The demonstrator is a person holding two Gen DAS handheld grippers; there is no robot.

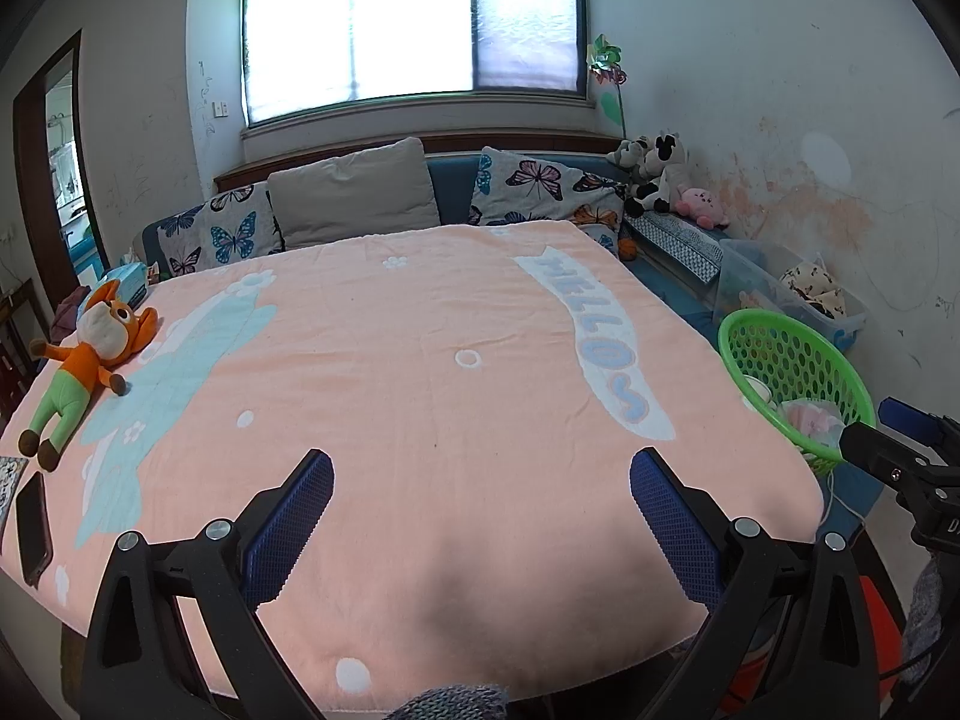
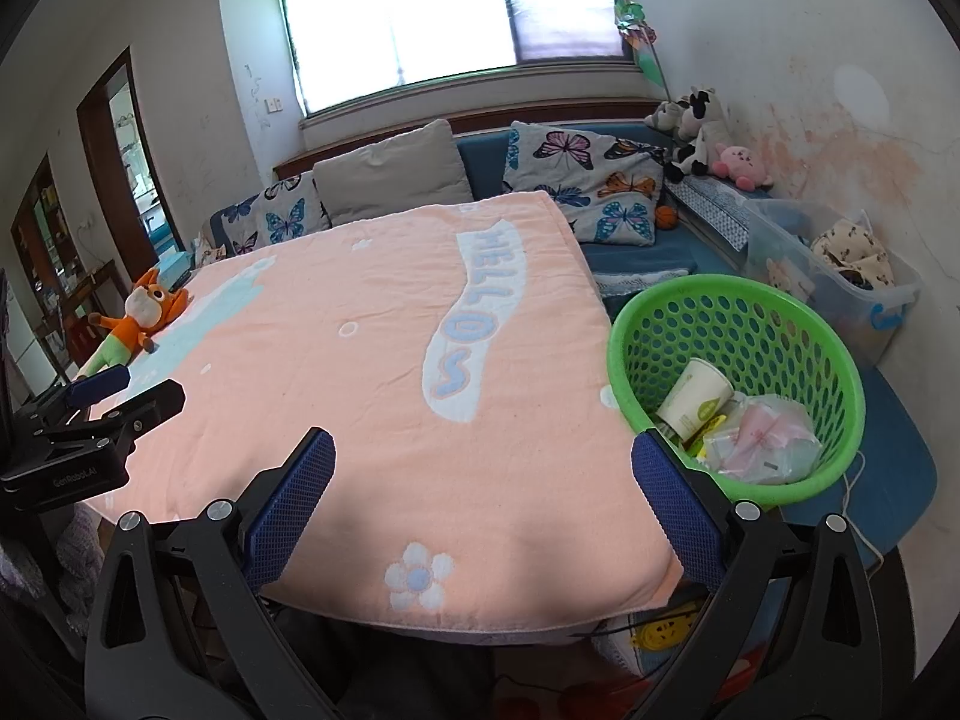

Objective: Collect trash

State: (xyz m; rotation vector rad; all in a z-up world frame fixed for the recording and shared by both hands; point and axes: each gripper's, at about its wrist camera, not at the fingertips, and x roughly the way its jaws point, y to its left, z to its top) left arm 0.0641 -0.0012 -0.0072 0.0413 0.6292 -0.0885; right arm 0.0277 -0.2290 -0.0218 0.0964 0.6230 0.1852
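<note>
Both grippers, left point(image 1: 480, 516) and right point(image 2: 483, 498), hover level over the fuzzy peach-blanketed surface point(image 2: 360, 420), textured blue fingers point(image 2: 288, 510) spread wide and empty, while trash point(image 2: 756, 438) lies in the round perforated green basket point(image 2: 738, 300).

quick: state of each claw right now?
Left claw: open, holding nothing.
Right claw: open, holding nothing.
</note>
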